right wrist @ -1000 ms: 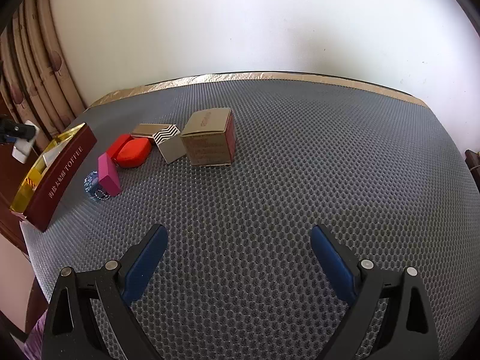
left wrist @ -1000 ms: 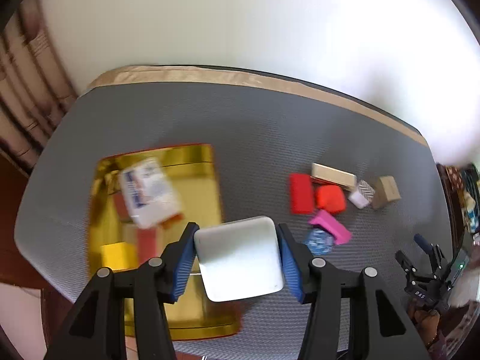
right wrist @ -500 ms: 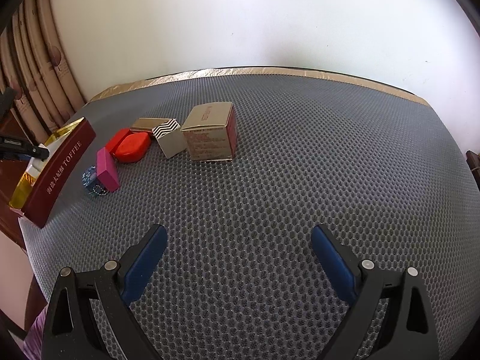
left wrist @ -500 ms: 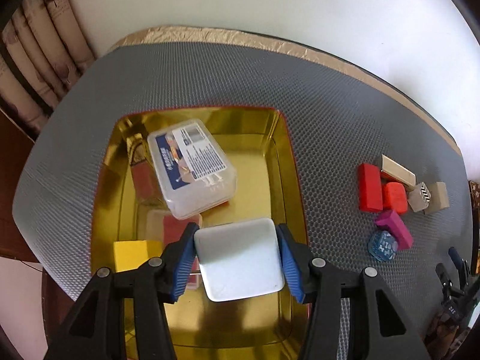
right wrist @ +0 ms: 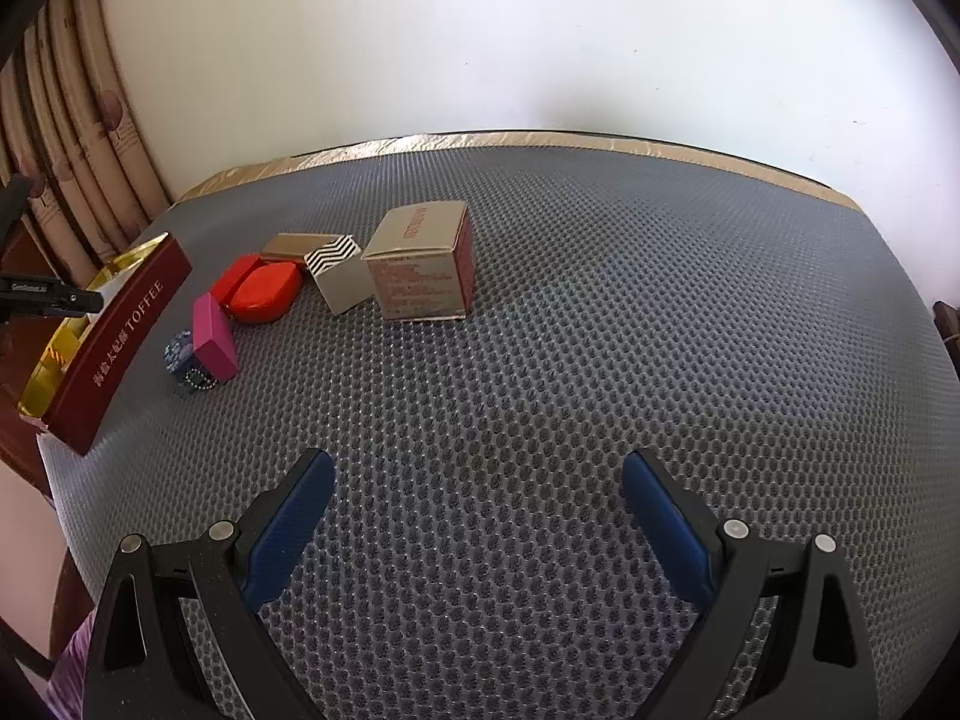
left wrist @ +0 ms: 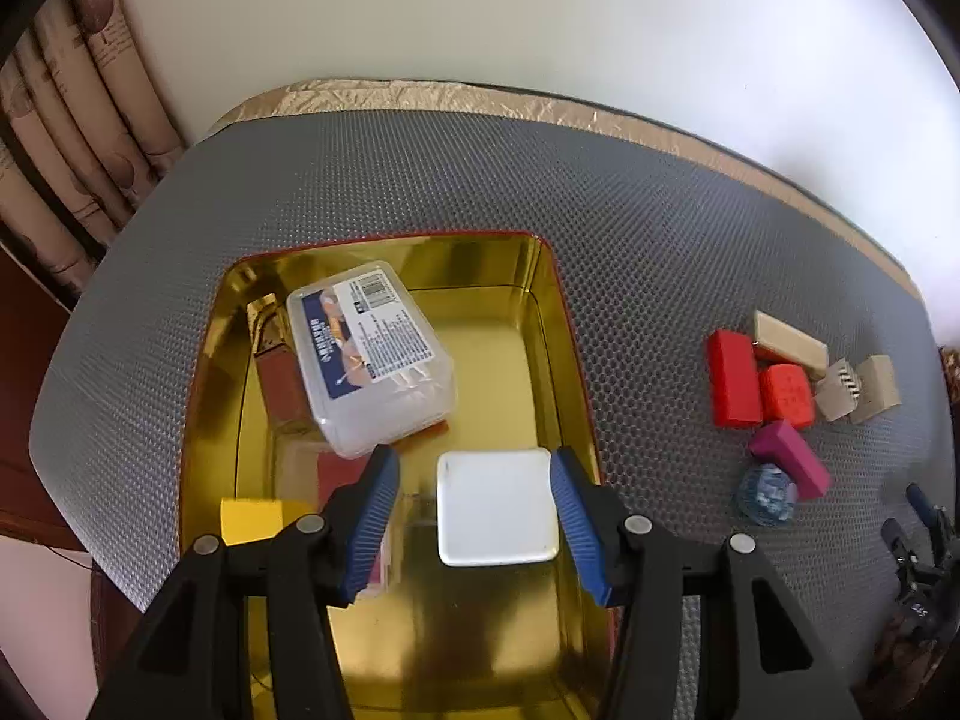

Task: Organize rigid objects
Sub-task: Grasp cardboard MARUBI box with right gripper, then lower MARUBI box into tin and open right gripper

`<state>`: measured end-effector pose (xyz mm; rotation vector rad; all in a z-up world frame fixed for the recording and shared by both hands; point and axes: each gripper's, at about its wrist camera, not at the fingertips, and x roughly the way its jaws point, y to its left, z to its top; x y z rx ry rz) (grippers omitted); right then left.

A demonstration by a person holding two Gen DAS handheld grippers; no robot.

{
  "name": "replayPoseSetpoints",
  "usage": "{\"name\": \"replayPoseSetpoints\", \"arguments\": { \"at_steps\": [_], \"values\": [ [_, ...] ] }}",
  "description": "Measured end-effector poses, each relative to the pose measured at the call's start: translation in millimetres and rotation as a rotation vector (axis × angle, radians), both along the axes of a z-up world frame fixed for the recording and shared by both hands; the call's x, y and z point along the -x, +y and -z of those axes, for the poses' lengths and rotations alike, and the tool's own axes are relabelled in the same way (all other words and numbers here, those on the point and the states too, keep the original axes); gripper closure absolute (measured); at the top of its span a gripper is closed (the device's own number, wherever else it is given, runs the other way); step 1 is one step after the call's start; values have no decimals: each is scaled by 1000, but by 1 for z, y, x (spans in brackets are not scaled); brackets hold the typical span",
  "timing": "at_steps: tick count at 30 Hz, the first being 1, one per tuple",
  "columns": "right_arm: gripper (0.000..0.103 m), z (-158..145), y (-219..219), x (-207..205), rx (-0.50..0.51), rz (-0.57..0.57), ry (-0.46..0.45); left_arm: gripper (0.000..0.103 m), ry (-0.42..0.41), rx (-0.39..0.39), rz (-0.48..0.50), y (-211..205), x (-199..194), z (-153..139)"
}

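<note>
Hovering over the gold tin (left wrist: 558, 324), the left tool (left wrist: 474, 516) has its fingers spread apart, with the flat white square box (left wrist: 497, 507) lying between them. That box sits close against the tool's right finger and well clear of its left one. Whether it rests fully on the tin floor or still touches the right pad is hard to tell from this angle. If it still clings there, pulling the tool away could drag or flip the box against the tin wall just to the right.

Ahead and to the left of the tool, the clear plastic labelled box (left wrist: 369, 357) lies tilted on top of a brown box (left wrist: 282, 384); a bump from the left finger on withdrawal might tip it over. A yellow block (left wrist: 251, 521) sits just beside the left finger.

The right tool (right wrist: 477, 516) hangs over bare mat on the table (right wrist: 600, 360), fingers wide apart and holding nothing. Far ahead and to its left wait the loose items: a tan carton (right wrist: 423, 264), a zigzag-patterned cube (right wrist: 339, 279), an orange-red case (right wrist: 264, 294), a magenta block (right wrist: 215, 336) and a small blue round piece (right wrist: 183, 360). These crowd one another, so reaching for one risks nudging its neighbours, and the round piece could roll.
</note>
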<state>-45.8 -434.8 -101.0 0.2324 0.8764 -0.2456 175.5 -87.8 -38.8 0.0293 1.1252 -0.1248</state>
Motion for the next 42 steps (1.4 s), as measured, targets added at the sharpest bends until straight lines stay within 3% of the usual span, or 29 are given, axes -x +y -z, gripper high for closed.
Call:
{"name": "replayPoseSetpoints", "arguments": {
  "at_steps": [5, 9, 11, 15, 21, 23, 25, 28, 33, 37, 42],
  "values": [
    [7, -16, 0, -10, -55, -27, -34, 50, -91, 24, 13, -2, 42, -25],
    [7, -32, 6, -39, -34, -62, -34, 48, -146, 22, 7, 0, 83, -32],
    [8, -32, 8, -58, 17, -80, -5, 48, -145, 32, 2, 4, 99, -30],
    [23, -26, 5, -77, 31, -89, 37, 48, -148, 40, -27, 14, 127, -22],
    [26, -22, -1, -92, 51, -72, 60, 48, -111, 54, -27, 19, 138, -8],
    [33, -18, -3, -98, 40, -69, 71, 48, -107, 60, -28, 20, 138, -5],
    [60, -11, -4, -102, 37, -62, 107, 48, -111, 61, -33, 23, 139, -4],
    [61, -11, -1, -100, 44, -60, 103, 48, -126, 71, -58, 31, 142, -9],
    [61, -54, 10, -82, 46, -67, 8, 48, -183, 91, -165, 57, 159, -23],
    [61, -101, 53, -89, 6, -187, -76, 48, -257, 61, -253, 78, 173, -33],
    [61, -121, 130, -134, -108, -366, -95, 48, -280, 38, -297, 89, 174, -31]
  ]
}}
